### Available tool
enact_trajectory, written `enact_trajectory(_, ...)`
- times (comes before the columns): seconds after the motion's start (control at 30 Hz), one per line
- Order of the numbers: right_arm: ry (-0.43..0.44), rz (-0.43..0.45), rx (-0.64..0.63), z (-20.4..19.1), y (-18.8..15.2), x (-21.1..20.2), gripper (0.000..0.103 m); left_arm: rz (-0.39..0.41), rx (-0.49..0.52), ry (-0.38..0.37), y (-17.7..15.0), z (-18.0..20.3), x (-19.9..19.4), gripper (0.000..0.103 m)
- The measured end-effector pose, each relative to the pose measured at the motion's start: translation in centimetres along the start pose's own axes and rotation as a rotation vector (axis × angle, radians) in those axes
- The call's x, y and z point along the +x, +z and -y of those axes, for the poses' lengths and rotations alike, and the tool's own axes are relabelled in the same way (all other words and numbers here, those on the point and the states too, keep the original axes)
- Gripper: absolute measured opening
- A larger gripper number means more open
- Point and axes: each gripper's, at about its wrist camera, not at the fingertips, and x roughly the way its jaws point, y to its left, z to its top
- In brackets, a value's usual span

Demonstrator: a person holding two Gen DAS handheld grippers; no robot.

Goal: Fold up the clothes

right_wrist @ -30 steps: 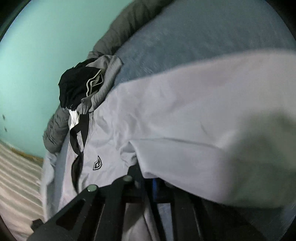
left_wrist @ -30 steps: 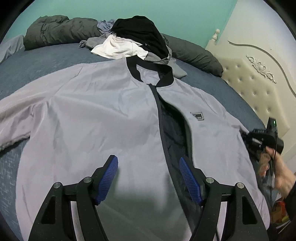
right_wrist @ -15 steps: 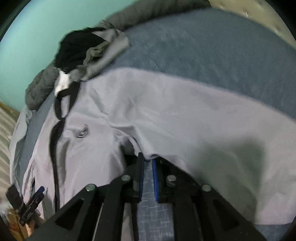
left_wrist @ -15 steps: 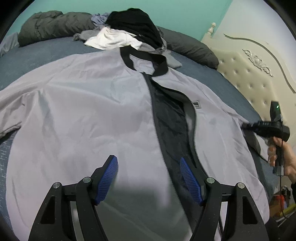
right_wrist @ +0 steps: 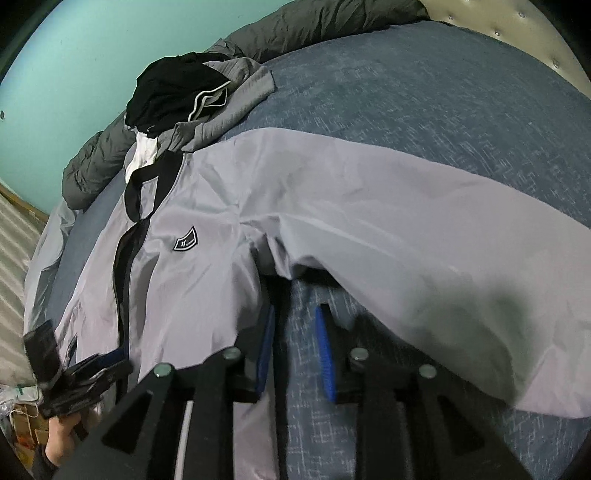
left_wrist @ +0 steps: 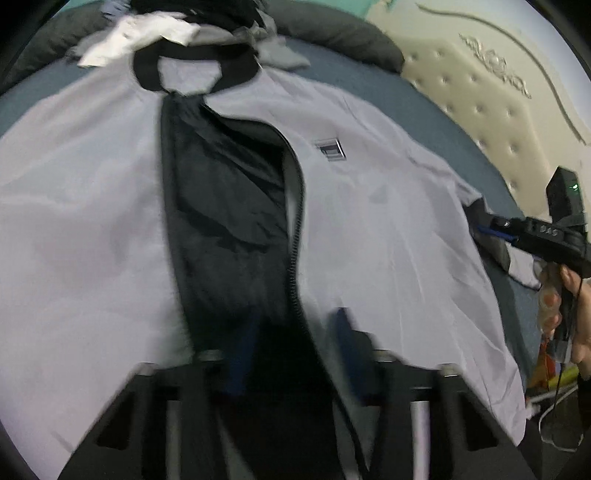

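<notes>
A light grey jacket [left_wrist: 388, 229] with a black collar lies face up on the bed, its front open over the dark lining. My left gripper [left_wrist: 295, 343] hovers low over the front. Its jaws are closing, with the right zipper edge [left_wrist: 295, 266] between the blurred blue pads and a gap still showing on both sides. My right gripper [right_wrist: 295, 347] sits by the jacket's [right_wrist: 207, 295] armpit. Its jaws are opening, with only blue bedspread between them. The sleeve [right_wrist: 406, 221] lies spread out just ahead. A hand [left_wrist: 569, 314] holds the right gripper [left_wrist: 491, 229].
A heap of black, white and grey clothes [left_wrist: 192, 22] lies beyond the collar, with a dark grey duvet [left_wrist: 343, 40] behind it. The cream tufted headboard [left_wrist: 480, 103] stands to the right. Blue bedspread [right_wrist: 406, 92] stretches beyond the sleeve. Cables and clutter lie past the bed edge.
My left gripper has moved right and lower, from the left panel to the zipper edge, and its jaws have narrowed. The right gripper's jaws have come apart and let the sleeve go.
</notes>
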Motion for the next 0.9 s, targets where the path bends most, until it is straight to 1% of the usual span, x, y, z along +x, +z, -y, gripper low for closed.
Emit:
enact_trajectory(0.07, 0.0, -0.001, 0.0, 0.3, -0.2, -0.1, 0.023, -0.021, 0.008, -0.006, 0.0, 0.0, 0.6, 0.011)
enact_trajectory(0.17, 0.004, 0.014, -0.012, 0.3, -0.2, -0.7, 0.023, 0.003, 0.007, 0.002, -0.3, -0.2, -0.2, 0.003)
enact_trajectory(0.27, 0.012, 0.066, -0.028, 0.2, 0.4, -1.6, 0.023, 0.009, -0.002, 0.017, -1.0, -0.8, -1.0, 0.003)
enact_trajectory(0.37, 0.0, 0.114, 0.011, 0.9, 1.2, -2.0, 0.024, -0.01, -0.003, 0.036, -1.4, -1.1, -0.7, 0.003)
enact_trajectory(0.4, -0.006, 0.126, 0.028, 1.2, 1.4, -2.0, 0.033, -0.011, -0.006, 0.035, -1.5, -1.1, -0.6, 0.003)
enact_trajectory(0.47, -0.011, 0.132, 0.051, 2.0, 1.7, -1.6, 0.044, -0.009, -0.009, 0.034, -1.6, -1.1, -0.5, 0.003)
enact_trajectory(0.5, -0.008, 0.123, 0.056, 2.4, 1.8, -1.0, 0.044, -0.008, -0.007, 0.036, -1.6, -1.0, -0.6, 0.003)
enact_trajectory(0.57, -0.045, 0.052, 0.044, 3.2, 1.5, 1.0, 0.043, -0.006, -0.003, 0.036, -1.6, -0.9, -0.7, 0.003)
enact_trajectory(0.6, -0.065, 0.012, 0.037, 3.6, 1.4, 2.1, 0.041, -0.006, -0.004, 0.034, -1.6, -1.0, -0.8, 0.003)
enact_trajectory(0.63, -0.08, -0.001, 0.042, 4.1, 1.2, 2.6, 0.037, -0.005, -0.004, 0.033, -1.5, -1.0, -0.8, 0.003)
enact_trajectory(0.67, -0.093, -0.008, 0.05, 4.6, 0.9, 2.9, 0.028, -0.004, -0.004, 0.032, -1.5, -1.0, -0.9, 0.003)
enact_trajectory(0.7, -0.106, -0.014, 0.059, 5.2, 0.6, 3.3, 0.025, -0.002, -0.004, 0.031, -1.4, -1.0, -0.9, 0.003)
enact_trajectory(0.8, -0.133, -0.009, 0.031, 5.0, 0.5, 3.0, 0.025, 0.0, -0.003, 0.034, -1.4, -1.1, -1.1, 0.005)
enact_trajectory(0.83, -0.141, 0.005, 0.023, 4.7, 0.6, 2.6, 0.025, 0.005, -0.006, 0.035, -1.4, -1.1, -1.3, 0.005)
enact_trajectory(0.9, -0.101, 0.074, 0.031, 4.5, 0.8, 1.1, 0.025, 0.015, -0.009, 0.037, -1.4, -1.0, -1.6, 0.006)
